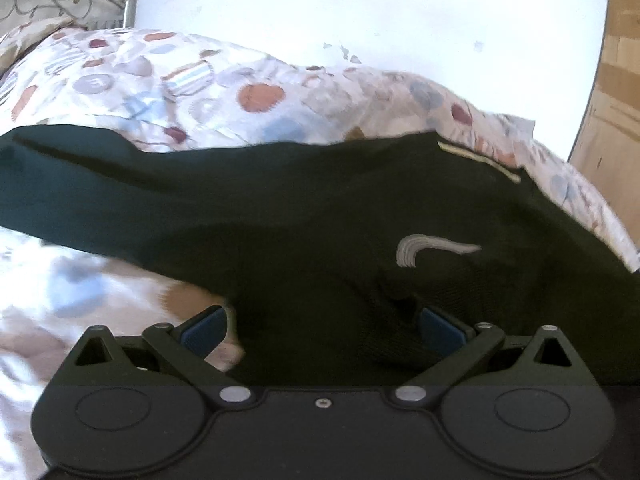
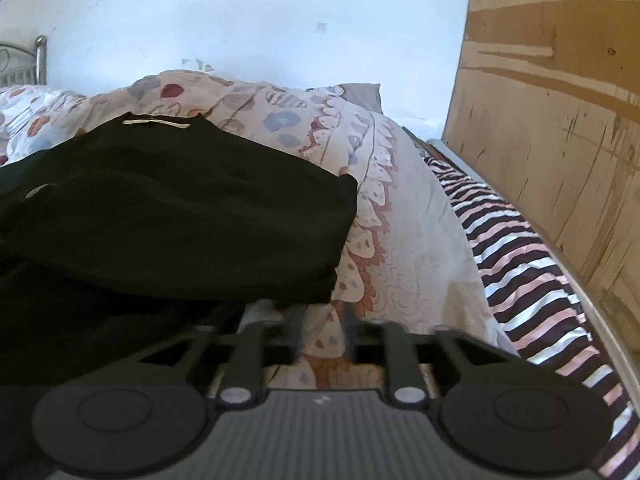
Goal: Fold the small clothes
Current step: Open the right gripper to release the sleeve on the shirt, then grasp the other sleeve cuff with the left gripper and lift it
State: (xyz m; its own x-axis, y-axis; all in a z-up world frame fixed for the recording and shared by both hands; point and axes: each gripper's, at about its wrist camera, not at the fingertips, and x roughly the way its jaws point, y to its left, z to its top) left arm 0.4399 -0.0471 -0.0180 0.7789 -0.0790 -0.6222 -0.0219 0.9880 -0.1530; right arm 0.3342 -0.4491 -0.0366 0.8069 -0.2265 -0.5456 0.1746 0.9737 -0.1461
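Patterned bedding (image 1: 168,80) on the bed carries the dark garment (image 1: 280,208). Left gripper (image 1: 320,326) jaws stand wide apart with garment cloth between them; right gripper (image 2: 320,328) jaws part-open, empty, beside the garment.

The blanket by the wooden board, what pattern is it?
Black, white and pink stripes, clearest in the right wrist view.

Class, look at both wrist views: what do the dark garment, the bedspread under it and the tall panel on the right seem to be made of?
Dark garment: soft matte knit, probably cotton or polyester; it drapes in folds, with a pale printed logo.
Bedspread: thin woven printed cloth, likely cotton; it shows fine creases.
Panel: plywood or wood-look laminate; brown grain streaks, flat and slightly glossy.
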